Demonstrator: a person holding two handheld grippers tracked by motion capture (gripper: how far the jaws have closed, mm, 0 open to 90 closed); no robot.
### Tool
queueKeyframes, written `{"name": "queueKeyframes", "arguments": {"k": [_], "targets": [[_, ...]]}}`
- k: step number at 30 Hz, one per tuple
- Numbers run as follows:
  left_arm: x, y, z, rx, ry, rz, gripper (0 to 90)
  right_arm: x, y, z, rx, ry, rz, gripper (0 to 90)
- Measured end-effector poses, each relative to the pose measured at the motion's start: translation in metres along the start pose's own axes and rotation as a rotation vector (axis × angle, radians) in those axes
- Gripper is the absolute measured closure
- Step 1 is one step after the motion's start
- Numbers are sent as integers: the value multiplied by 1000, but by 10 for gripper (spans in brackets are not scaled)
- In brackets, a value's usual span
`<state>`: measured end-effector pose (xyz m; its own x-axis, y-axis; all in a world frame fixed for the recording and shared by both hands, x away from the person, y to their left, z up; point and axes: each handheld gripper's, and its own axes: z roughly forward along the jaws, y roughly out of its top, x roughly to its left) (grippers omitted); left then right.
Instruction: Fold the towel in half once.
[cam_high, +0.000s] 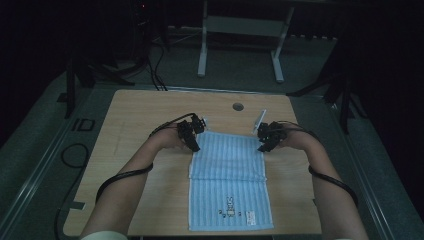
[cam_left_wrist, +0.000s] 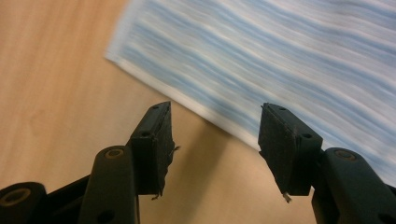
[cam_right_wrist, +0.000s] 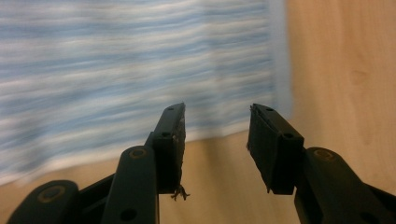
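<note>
— Where's the cloth sitting?

— Flat on the wooden tabletop (cam_high: 140, 115), roughly in the middle and running toward the near edge. It's a light blue striped towel (cam_high: 230, 180), folded over so the far half lies doubled, with a fold line crossing it partway down. There's a small printed mark and a label near its near right corner.

— And the two hands?

— Both are at the far end of the towel, one at each corner. The left gripper (cam_high: 192, 141) is just at the far left corner, the right gripper (cam_high: 264, 144) at the far right corner. The forearms reach in from the near side, a black cable trailing along each.

— Are the fingers holding anything?

— No. In the left gripper view the fingers (cam_left_wrist: 154, 144) are spread wide with nothing between them, and the towel's white-edged hem (cam_left_wrist: 196, 105) runs slantwise just beyond the tips over bare wood. In the right gripper view the fingers (cam_right_wrist: 170, 140) are likewise apart and empty; the towel's corner (cam_right_wrist: 278, 105) lies just past them. The stripes look blurred in both views.

— Anything else on the tabletop?

— A small pale strip (cam_high: 259, 121) beyond the right gripper, and a round grommet hole (cam_high: 238, 106) near the far edge. I can't tell what the strip is.
</note>
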<state>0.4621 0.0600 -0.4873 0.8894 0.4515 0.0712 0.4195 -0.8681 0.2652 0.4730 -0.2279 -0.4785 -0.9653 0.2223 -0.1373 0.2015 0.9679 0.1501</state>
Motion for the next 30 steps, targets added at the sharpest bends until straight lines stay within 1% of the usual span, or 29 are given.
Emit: {"name": "queueKeyframes", "arguments": {"k": [2, 3, 4, 5, 6, 7, 9, 10, 11, 12, 15, 17, 18, 20, 21, 22, 23, 25, 26, 27, 28, 29, 30], "targets": [[8, 3, 5, 3, 15, -9, 449, -8, 3, 7, 7, -11, 6, 548], [11, 4, 8, -8, 12, -22, 449, -11, 4, 9, 8, -18, 18, 543], [14, 5, 10, -13, 9, -22, 447, -14, 5, 12, 6, -25, 19, 535], [17, 7, 15, -17, 16, -23, 425, -17, 5, 13, 2, -40, 17, 531], [18, 8, 16, -18, 15, -27, 417, -21, 6, 15, 2, -37, 35, 521], [21, 10, 18, -20, 13, -28, 399, -22, 6, 16, 4, -40, 35, 513], [23, 14, 24, -24, 35, -17, 396, -24, 8, 20, 27, -48, 28, 509], [24, 16, 26, -24, 33, -18, 387, -25, 8, 22, 34, -47, 25, 494], [25, 18, 29, -12, 50, -14, 361, -25, 8, 24, 42, -48, 23, 493], [26, 20, 32, -11, 54, -18, 349, -26, 8, 26, 51, -52, 25, 478], [28, 25, 39, 0, 44, -20, 322, -29, 6, 33, 50, -46, 47, 434], [27, 29, 44, 8, 28, -14, 322, -31, 5, 39, 72, -44, 51, 419], [27, 29, 46, 5, 20, -17, 322, -31, 3, 43, 89, -20, 60, 417], [30, 30, 48, -3, -2, -36, 315, -33, 2, 43, 78, -7, 73, 423], [31, 31, 48, -1, -13, -47, 317, -34, 2, 43, 76, 5, 75, 447], [31, 31, 48, -1, -19, -46, 322, -34, 2, 43, 76, 17, 78, 458], [31, 31, 47, 1, -27, -34, 345, -35, 2, 43, 79, 23, 80, 476], [28, 33, 46, 6, -48, -14, 448, -34, 2, 43, 78, 32, 74, 523], [26, 34, 45, 10, -52, -4, 493, -33, 3, 43, 83, 28, 71, 575], [24, 35, 45, 13, -58, 7, 541, -33, 4, 42, 90, 14, 64, 627], [23, 35, 45, 15, -61, 13, 594, -32, 5, 42, 96, 4, 60, 656], [21, 35, 44, 17, -66, 26, 627, -32, 6, 42, 99, 0, 56, 680], [21, 35, 44, 14, -69, 30, 685, -31, 8, 42, 104, -10, 53, 727]]}}
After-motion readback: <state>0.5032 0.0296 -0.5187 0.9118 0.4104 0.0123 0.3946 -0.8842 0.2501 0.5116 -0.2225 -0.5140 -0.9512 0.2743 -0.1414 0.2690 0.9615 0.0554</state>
